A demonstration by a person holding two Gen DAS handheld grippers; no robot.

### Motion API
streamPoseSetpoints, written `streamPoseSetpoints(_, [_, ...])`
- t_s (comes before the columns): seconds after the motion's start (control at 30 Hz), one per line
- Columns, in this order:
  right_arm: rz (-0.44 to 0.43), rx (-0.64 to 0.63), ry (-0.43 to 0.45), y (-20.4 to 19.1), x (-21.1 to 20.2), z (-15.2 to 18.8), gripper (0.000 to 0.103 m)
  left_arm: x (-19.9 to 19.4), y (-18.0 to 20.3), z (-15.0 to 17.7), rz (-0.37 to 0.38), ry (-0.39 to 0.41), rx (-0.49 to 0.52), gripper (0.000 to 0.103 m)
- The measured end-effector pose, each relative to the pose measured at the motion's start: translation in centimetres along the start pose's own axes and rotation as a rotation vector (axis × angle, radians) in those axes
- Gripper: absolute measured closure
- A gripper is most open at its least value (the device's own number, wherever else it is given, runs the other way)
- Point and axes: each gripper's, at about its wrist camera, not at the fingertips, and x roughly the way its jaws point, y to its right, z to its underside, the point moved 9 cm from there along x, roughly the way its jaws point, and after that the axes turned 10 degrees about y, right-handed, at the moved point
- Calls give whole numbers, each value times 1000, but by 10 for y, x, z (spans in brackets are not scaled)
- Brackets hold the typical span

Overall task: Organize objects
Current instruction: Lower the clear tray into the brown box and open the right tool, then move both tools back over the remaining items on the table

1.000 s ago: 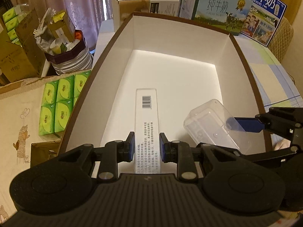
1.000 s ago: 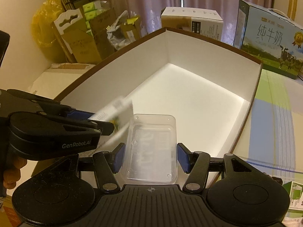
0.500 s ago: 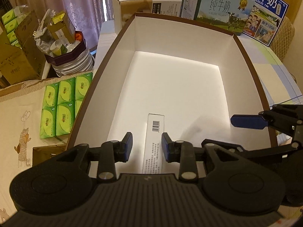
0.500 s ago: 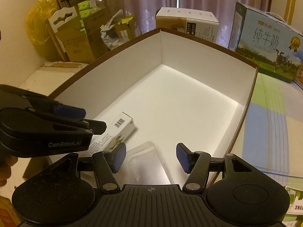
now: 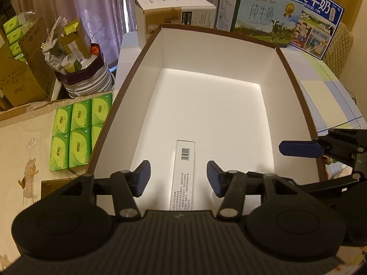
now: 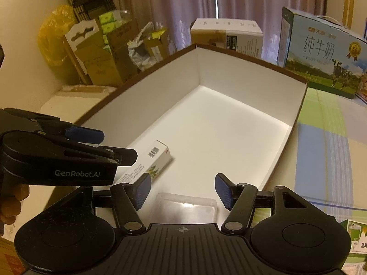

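jaws apart – both | carton (image 5: 263, 16) – "PURE MILK" | barcoded box (image 5: 183, 174) loose

Left gripper (image 6: 119, 146) body: "GenRobot.AI" in white letters.
Light blue milk carton (image 5: 263, 16): "纯牛奶" over "PURE MILK".
Dark blue milk carton (image 5: 317, 20): big white "纯牛奶", and "1956" below.
Slim white box (image 5: 183, 174): a barcode shows; the fine print under it is too small to read.

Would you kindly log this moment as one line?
left gripper: open above carton | right gripper: open above clear case | both items lie in white box
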Motion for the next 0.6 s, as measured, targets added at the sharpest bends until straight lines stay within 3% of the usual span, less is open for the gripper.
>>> streamPoseSetpoints(0.6, [-67,167,192,19,-109,-15,42,-84,15,-20,-1,167,-43,29])
